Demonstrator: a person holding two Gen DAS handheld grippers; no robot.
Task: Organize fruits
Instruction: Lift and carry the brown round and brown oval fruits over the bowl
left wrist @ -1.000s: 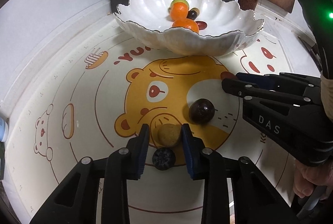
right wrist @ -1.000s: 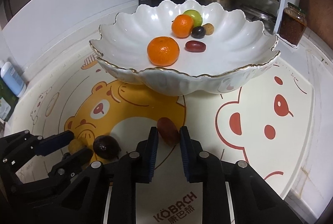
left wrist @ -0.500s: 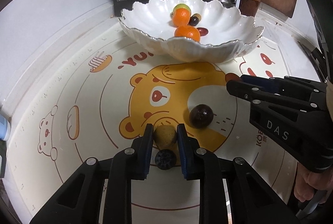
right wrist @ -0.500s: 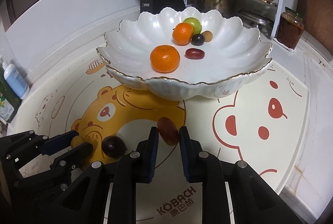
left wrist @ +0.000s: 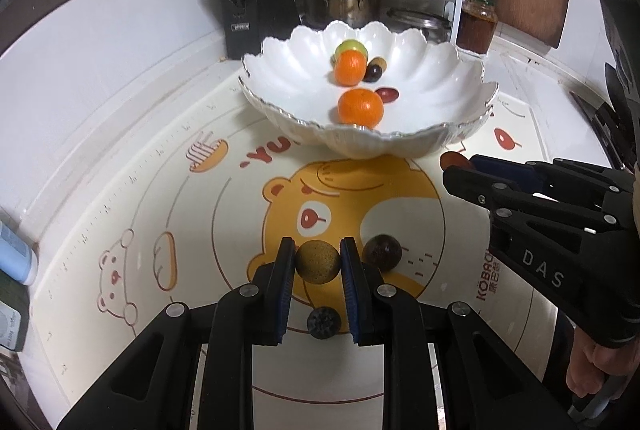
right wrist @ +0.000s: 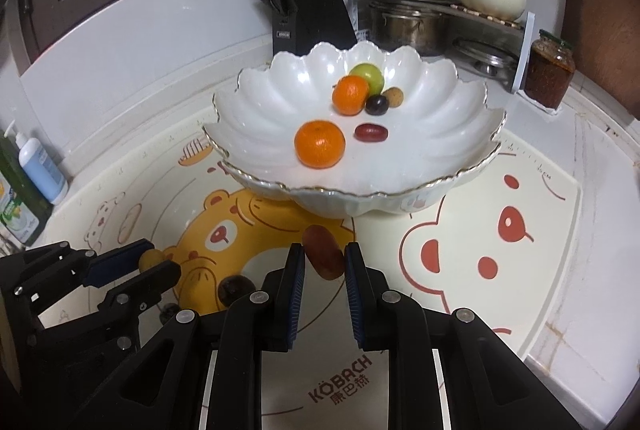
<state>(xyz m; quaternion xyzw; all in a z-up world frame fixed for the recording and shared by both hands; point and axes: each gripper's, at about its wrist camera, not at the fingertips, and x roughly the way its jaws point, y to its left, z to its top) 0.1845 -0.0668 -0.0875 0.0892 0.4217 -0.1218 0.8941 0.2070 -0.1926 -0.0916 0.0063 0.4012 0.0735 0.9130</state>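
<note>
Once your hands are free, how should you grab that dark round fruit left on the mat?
Grip the dark round fruit across its widest middle, from above. It sits alone on the flat mat, so fingers fit either side.

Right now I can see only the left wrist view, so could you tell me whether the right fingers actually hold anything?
Observer: Yes. The right gripper is shut on an oblong red fruit, pinched across its middle.
Operator: Thank you. Is anything between it and the bowl?
Observer: No. In the right wrist view only bare mat lies between that fruit and the near rim of the white bowl.
Operator: What stands off the mat's left edge?
Observer: A white pump bottle, with a green bottle right beside it.
</note>
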